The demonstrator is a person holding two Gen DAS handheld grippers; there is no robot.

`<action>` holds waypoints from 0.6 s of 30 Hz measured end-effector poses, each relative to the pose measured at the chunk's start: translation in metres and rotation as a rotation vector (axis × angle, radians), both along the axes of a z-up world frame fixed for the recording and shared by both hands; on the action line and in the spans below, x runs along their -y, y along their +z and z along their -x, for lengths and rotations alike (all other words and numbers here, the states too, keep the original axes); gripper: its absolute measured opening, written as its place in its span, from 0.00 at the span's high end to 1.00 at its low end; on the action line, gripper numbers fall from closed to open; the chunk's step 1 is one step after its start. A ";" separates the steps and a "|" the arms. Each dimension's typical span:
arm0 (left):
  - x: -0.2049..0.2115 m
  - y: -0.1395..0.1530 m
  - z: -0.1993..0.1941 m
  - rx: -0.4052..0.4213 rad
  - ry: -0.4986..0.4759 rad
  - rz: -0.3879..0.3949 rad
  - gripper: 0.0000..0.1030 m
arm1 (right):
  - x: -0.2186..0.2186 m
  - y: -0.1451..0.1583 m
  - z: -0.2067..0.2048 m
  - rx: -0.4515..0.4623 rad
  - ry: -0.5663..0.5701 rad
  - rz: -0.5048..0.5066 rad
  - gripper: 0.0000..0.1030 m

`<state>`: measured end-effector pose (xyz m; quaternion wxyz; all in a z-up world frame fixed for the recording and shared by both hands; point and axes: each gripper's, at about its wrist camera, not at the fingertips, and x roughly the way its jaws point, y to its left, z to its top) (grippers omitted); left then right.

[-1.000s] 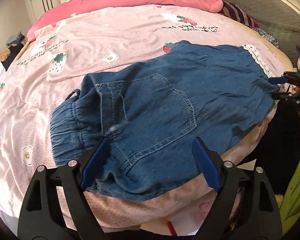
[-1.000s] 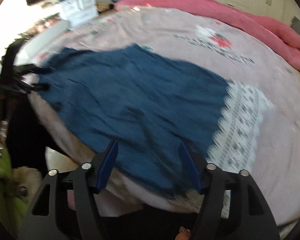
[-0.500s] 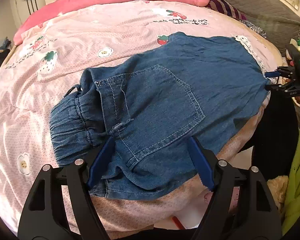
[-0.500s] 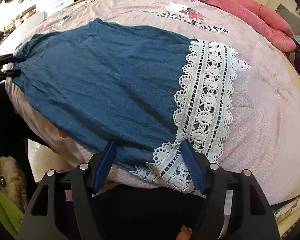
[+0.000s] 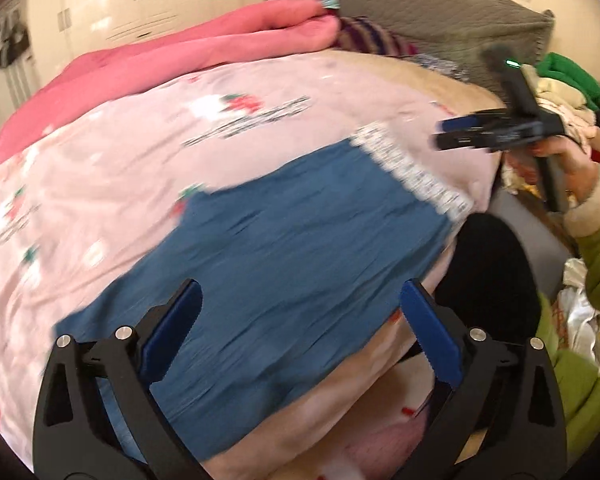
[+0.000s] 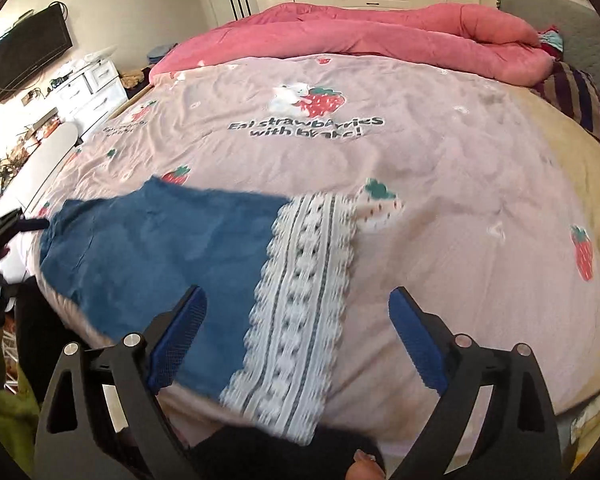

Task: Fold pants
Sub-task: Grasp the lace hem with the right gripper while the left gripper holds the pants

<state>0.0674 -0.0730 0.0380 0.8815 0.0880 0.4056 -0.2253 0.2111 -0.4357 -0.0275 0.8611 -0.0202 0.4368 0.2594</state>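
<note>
Denim pants blurred; waistband unseen | L tongs + R tongs agape

Both views bright, soft daylight, no hard shadows. Left wrist view heavily motion-blurred: denim pants streaked, print on pink bedspread smeared, right gripper ghosted. Right wrist view sharper; bedspread lettering legible, lace hem slightly smeared. Overexposed glare at upper left near white dresser. Strong fisheye bending, dark vignette at corners.
</note>
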 end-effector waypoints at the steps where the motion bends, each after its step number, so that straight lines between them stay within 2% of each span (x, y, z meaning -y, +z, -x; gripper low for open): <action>1: 0.015 -0.003 -0.007 -0.001 -0.008 0.014 0.09 | -0.002 -0.002 -0.009 -0.010 0.001 -0.007 0.11; 6: 0.058 -0.018 -0.029 -0.019 -0.014 0.068 0.09 | -0.007 -0.014 -0.047 -0.055 0.021 -0.057 0.11; 12: 0.100 -0.040 -0.039 -0.047 -0.033 0.059 0.09 | -0.019 -0.032 -0.070 -0.115 0.059 -0.066 0.11; 18: 0.133 -0.057 -0.041 -0.069 -0.059 0.041 0.09 | -0.027 -0.042 -0.077 -0.131 0.082 -0.059 0.12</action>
